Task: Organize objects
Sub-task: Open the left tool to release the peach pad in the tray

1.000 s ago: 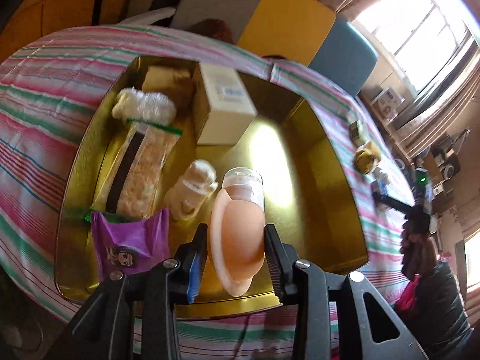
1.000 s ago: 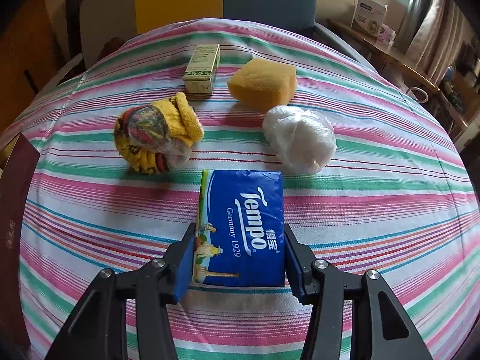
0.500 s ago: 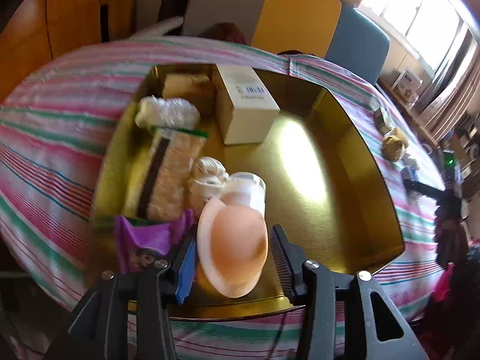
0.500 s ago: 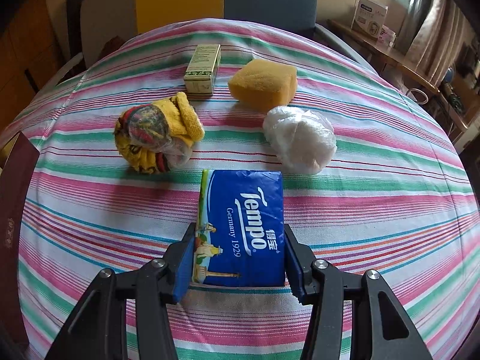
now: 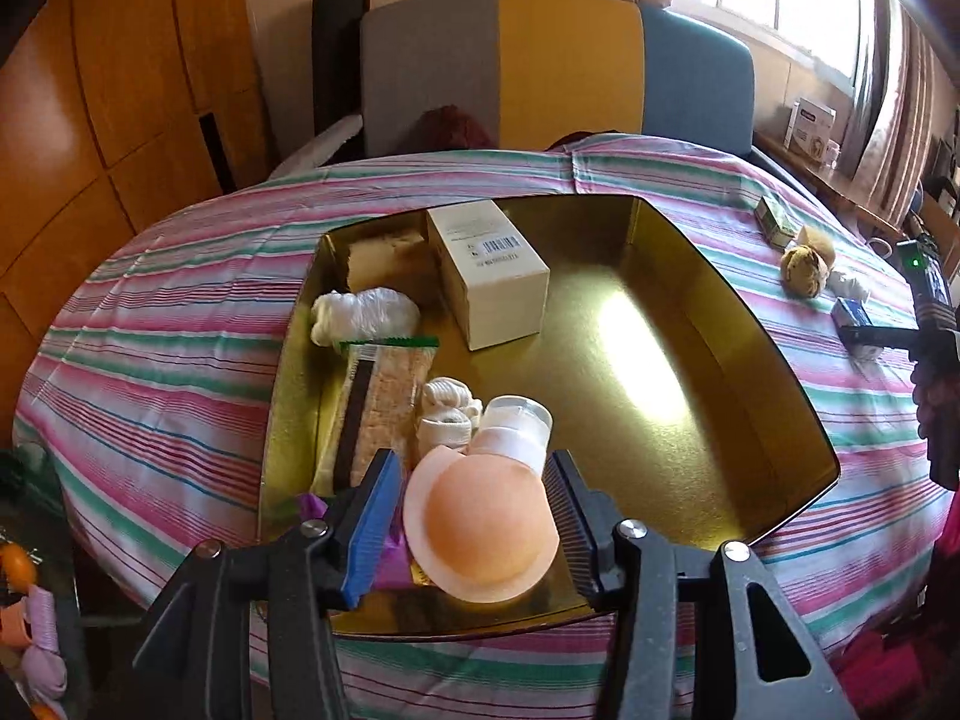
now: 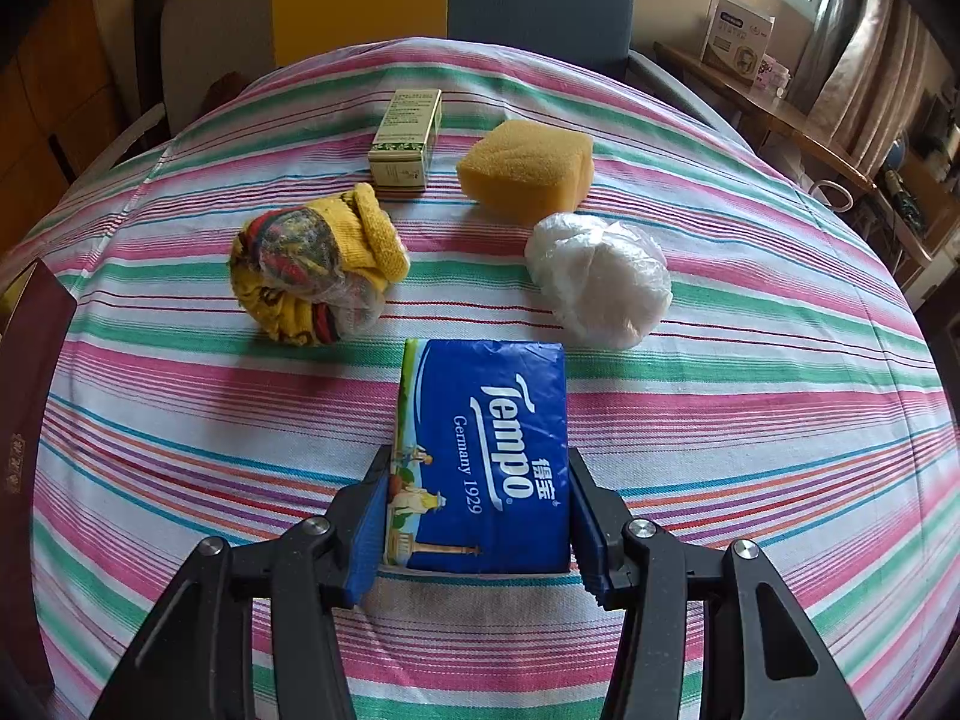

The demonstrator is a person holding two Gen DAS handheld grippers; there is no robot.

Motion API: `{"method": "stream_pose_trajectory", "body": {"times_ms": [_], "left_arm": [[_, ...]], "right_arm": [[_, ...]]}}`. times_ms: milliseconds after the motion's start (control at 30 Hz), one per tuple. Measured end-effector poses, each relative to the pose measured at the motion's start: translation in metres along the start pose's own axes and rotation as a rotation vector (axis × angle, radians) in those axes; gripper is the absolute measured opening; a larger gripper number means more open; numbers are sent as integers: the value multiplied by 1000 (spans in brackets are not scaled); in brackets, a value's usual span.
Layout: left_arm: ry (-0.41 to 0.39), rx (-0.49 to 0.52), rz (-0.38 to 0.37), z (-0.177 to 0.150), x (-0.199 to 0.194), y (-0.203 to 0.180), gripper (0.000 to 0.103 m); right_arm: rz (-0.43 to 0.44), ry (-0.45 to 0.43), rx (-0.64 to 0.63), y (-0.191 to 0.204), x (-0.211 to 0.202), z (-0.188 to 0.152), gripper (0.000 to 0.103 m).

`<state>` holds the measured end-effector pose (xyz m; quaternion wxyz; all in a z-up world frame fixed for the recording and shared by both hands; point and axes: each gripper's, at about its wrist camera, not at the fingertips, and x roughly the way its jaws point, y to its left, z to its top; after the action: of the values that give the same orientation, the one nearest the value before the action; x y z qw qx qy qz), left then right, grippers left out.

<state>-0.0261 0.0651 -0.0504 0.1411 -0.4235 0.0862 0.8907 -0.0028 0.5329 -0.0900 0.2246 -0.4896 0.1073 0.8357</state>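
While the right gripper (image 6: 477,519) pinches the blue tissue pack (image 6: 483,456) on the striped bench (image 6: 750,420), the left gripper (image 5: 474,519) holds spread jaws around a peach-coloured bottle (image 5: 480,525).

At the lower centre of the left view this bottle hides a purple packet (image 5: 312,504), so only a corner shows; whether the jaws touch the bottle I cannot tell. It lies in the gold tray (image 5: 690,372), near rolled white socks (image 5: 447,414), a snack bar (image 5: 381,390), a wrapped white bundle (image 5: 363,312) and a cream box (image 5: 489,273). In the right view, beyond the pack, lie yellow socks (image 6: 315,273), a green carton (image 6: 408,138), a sponge (image 6: 528,168) and a white bag (image 6: 600,279).
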Motion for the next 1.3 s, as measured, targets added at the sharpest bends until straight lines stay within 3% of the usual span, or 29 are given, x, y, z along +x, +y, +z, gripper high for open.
{"method": "stream_pose_trajectory", "body": {"times_ms": [1000,1300], "left_arm": [[-56,-61,20,2,-22,15,52],[-54,-98,3,0,-19,27,52]], "right_arm": [[-6,6,8,-1,-4,-1,52],[85,-95,-4,17,-62,4,52]]}}
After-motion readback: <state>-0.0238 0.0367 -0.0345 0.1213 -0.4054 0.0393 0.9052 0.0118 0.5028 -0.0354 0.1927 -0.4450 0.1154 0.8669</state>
